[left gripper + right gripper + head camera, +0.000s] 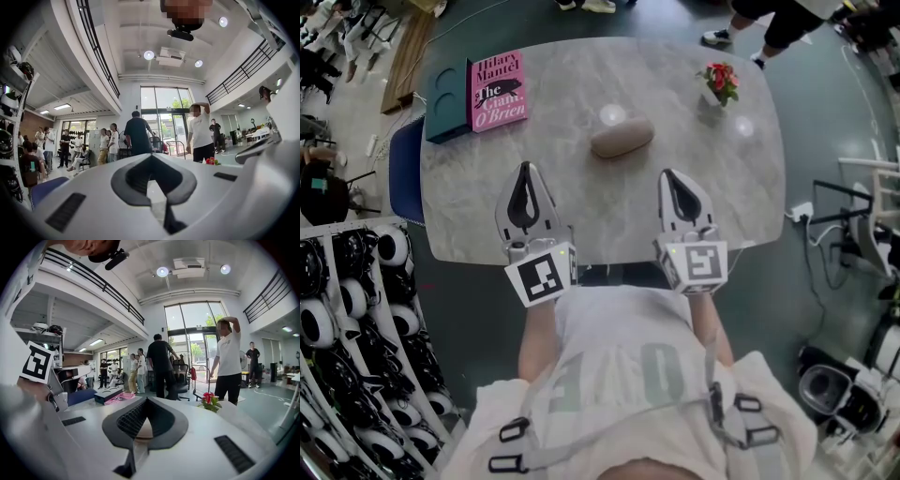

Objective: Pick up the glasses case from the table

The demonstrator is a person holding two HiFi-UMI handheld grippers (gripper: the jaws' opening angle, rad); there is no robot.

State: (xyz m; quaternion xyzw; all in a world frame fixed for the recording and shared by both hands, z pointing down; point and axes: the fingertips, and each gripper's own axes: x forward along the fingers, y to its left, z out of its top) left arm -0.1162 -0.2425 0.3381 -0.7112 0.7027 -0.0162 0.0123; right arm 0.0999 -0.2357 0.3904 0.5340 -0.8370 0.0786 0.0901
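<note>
The glasses case (622,138), a tan oval pouch, lies on the grey marble table (581,220), a little beyond its middle. Both grippers hover over the near part of the table, short of the case and pointing toward it. My left gripper (525,169) is to the near left of the case with its jaws together and nothing between them. My right gripper (667,174) is to the near right, also shut and empty. In the right gripper view a pale beige patch of the case (142,429) shows through the gap behind the closed jaws. The left gripper (152,157) shows only its own closed jaws.
A pink book (497,91) lies on a dark teal box (446,105) at the table's far left corner. A small pot of red flowers (719,84) stands at the far right. A blue chair (404,169) sits at the left edge. People stand beyond the table.
</note>
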